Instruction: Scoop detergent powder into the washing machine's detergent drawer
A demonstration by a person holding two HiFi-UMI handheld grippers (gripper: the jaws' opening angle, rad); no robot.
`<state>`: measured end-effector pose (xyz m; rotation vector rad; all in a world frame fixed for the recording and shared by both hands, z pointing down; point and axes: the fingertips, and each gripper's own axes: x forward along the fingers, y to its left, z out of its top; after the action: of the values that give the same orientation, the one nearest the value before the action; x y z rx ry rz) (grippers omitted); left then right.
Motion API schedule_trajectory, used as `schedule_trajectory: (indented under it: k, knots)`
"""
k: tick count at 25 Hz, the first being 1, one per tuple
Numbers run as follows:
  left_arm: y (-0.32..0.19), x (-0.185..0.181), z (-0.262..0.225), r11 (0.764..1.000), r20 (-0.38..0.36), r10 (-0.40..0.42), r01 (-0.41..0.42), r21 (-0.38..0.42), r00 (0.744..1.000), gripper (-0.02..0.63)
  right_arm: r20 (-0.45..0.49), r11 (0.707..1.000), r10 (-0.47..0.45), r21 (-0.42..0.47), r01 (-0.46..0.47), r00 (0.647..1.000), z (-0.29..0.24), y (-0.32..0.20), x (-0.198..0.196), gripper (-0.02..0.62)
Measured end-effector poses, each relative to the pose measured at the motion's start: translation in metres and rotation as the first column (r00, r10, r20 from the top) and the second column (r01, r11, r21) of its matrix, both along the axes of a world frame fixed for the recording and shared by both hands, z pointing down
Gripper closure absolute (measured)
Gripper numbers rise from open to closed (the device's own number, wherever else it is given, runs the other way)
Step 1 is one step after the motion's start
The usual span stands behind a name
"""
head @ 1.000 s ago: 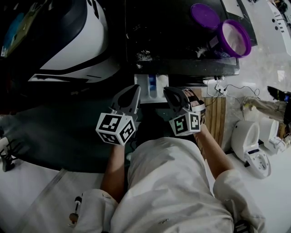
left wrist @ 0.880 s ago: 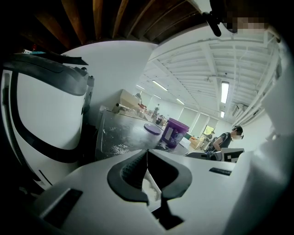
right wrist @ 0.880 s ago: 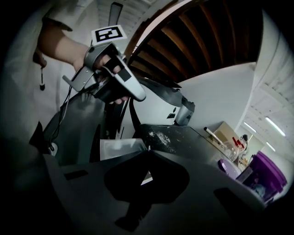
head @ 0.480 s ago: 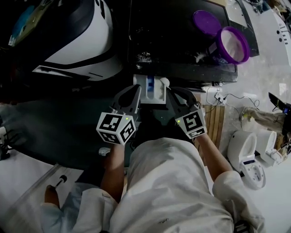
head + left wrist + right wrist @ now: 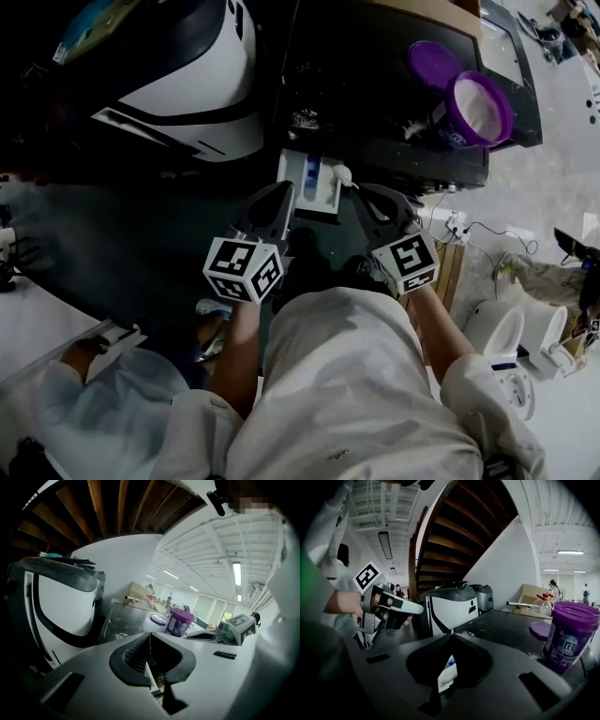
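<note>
Step in hand: the person is bending over the detergent drawer (image 5: pixel 309 180), which is sticking out, white with a blue part, from the front of the washing machine (image 5: pixel 375 84) in the middle of the head view. Judging from this, the drawer is ready but the scooping is not begun, because neither tool is carrying powder or a scoop.
Powder: the purple tub (image 5: pixel 480 108) is standing open on the machine top at the upper right. Its lid (image 5: pixel 432 64) is lying just beside it, further up the frame.
Left tool (image 5: pixel 278 195): its jaws are pressing together at the tips with nothing between them. Only the edge of the drawer is showing through the hollow behind the tips. It is hanging at the lower left corner of the drawer, and whether it is touching cannot be told.
Right tool (image 5: pixel 367 194): its jaws are also meeting at the tips and gripping nothing. It is pointing at the right side of the drawer. A small white piece (image 5: pixel 343 172) is sitting just beside its tip, too small to name.
Next move: one tool is probably needing to open, go up right to the tub and bring powder back. The drawer compartments are narrow, so the pouring is asking for a level, slow hand.
</note>
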<state>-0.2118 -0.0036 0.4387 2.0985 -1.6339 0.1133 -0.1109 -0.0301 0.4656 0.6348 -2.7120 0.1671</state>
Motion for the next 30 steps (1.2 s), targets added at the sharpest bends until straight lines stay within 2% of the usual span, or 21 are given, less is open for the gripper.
schedule_trajectory:
  k: [17,30]
  knots:
    - [0.047,0.058,-0.034,0.994,0.036,-0.082,0.079,0.078,0.996,0.586,0.072,0.998,-0.039,0.06,0.034,0.997,-0.057,0.026,0.057,0.588]
    - [0.077,0.097,-0.04,0.99,0.027,-0.106,0.103,0.092,0.994,0.586,0.101,0.996,-0.07,0.063,0.063,0.992,-0.072,0.057,0.091,0.589]
